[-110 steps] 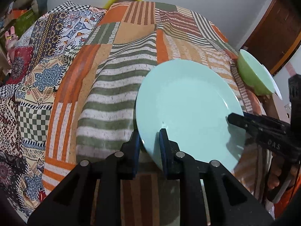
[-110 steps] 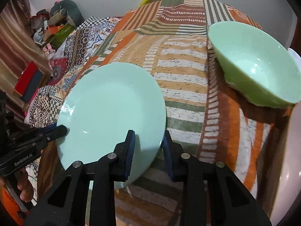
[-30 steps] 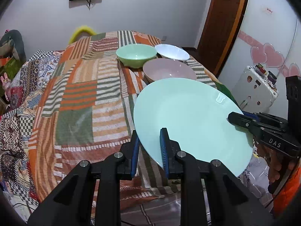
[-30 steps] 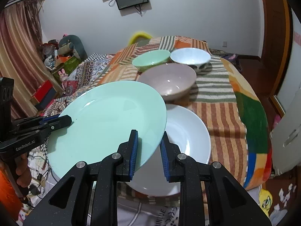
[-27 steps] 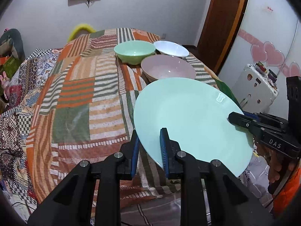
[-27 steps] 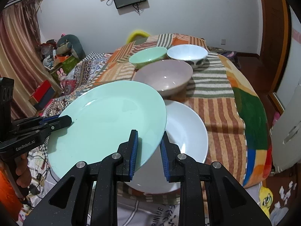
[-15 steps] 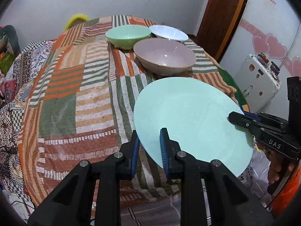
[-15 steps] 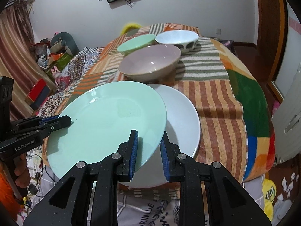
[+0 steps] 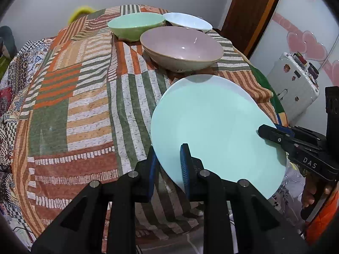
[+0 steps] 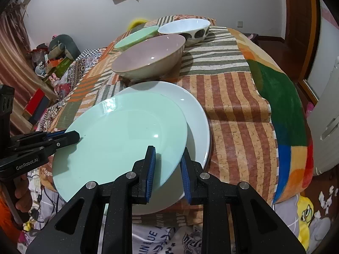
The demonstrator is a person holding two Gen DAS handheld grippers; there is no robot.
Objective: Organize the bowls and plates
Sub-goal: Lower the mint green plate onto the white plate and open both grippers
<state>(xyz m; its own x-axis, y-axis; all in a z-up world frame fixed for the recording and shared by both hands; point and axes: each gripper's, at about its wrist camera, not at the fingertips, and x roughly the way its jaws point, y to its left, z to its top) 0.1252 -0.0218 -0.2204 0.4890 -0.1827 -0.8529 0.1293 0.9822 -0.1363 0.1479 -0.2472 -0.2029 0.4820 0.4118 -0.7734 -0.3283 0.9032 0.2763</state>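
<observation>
Both grippers were clamped on opposite rim edges of the mint green plate (image 10: 120,139): left gripper (image 9: 168,165), right gripper (image 10: 167,167). It hovered over the white plate (image 10: 197,114) on the striped patchwork cloth (image 9: 84,97). Farther back sat the pink bowl (image 9: 182,46), then the green bowl (image 9: 135,24) and white bowl (image 10: 186,28).

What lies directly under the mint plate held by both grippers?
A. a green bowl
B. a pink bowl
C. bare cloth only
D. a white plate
D: in the right wrist view the white plate lies on the cloth right beneath the mint plate.
</observation>
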